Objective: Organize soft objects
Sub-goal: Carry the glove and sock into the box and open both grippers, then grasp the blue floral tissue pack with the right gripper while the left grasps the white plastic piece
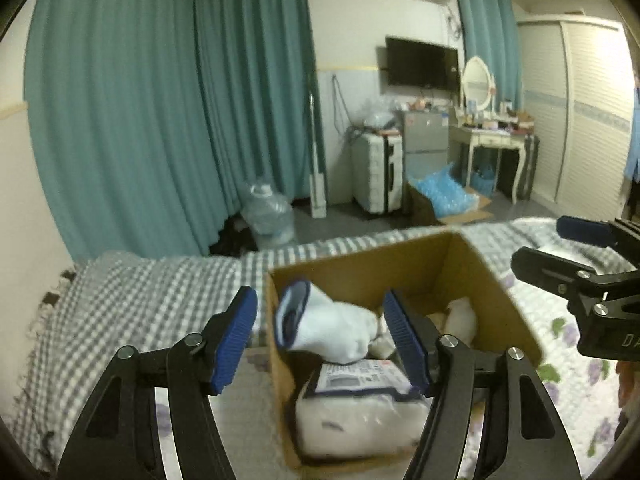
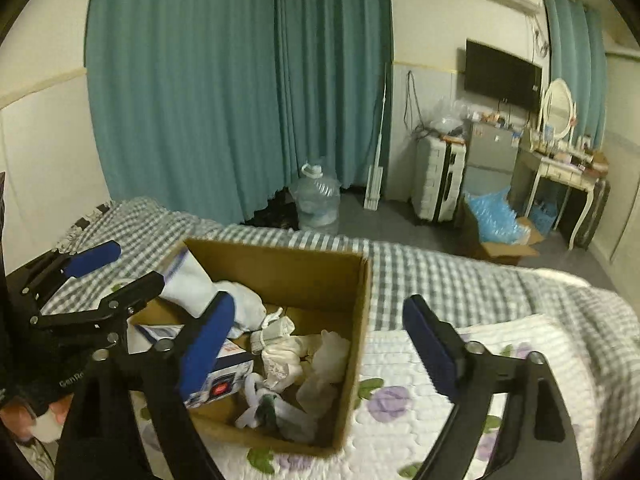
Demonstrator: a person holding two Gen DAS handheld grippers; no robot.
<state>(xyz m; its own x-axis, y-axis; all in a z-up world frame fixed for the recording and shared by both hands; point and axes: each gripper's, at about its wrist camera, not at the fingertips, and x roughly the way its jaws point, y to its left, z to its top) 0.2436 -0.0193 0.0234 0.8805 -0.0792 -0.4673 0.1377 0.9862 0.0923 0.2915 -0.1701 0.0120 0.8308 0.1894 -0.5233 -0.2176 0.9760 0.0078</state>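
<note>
An open cardboard box (image 1: 484, 276) (image 2: 312, 276) stands on the bed. Inside lie a white sock with a dark blue cuff (image 1: 332, 328) (image 2: 200, 284), a plastic-wrapped white pack with a printed label (image 1: 360, 404) (image 2: 224, 380), and several pale cloths and socks (image 2: 304, 364). My left gripper (image 1: 320, 340) is open and empty, hovering over the box's left wall, above the white sock. My right gripper (image 2: 316, 344) is open and empty over the box's right edge. Each gripper shows in the other's view: the right (image 1: 576, 248), the left (image 2: 116, 264).
The bed has a grey checked blanket (image 1: 152, 300) (image 2: 448, 280) and a white quilt with purple flowers (image 2: 400, 412). Beyond the bed are teal curtains (image 1: 168, 100), a water jug (image 2: 318, 200), a white suitcase (image 1: 378, 172), a box of blue bottles (image 2: 496, 220) and a dressing table (image 1: 492, 140).
</note>
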